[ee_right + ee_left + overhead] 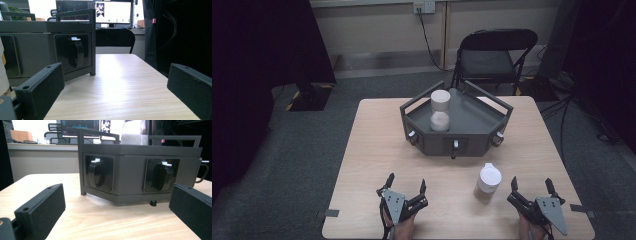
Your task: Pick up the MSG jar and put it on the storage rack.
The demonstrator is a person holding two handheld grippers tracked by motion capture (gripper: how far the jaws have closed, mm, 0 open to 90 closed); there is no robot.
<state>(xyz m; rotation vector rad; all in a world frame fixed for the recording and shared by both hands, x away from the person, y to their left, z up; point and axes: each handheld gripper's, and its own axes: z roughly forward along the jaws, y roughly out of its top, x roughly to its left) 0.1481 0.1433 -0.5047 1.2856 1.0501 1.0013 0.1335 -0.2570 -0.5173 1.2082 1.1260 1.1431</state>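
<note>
Now the left gripper [406, 188] rests low on the table [372, 150], jaws spread wide and holding nothing. Ahead of it sits the dark tray [484, 131] with a jar [440, 110] standing inside. A second jar with a white lid [488, 183] stands upright on the table, just in front of the tray's right side. The right gripper [532, 189] is nearer to this jar, which lies a little to its left. Its jaws are spread wide too. I think it should reach. There is bare table around the jar, and the near edge is close behind both grippers.
</note>
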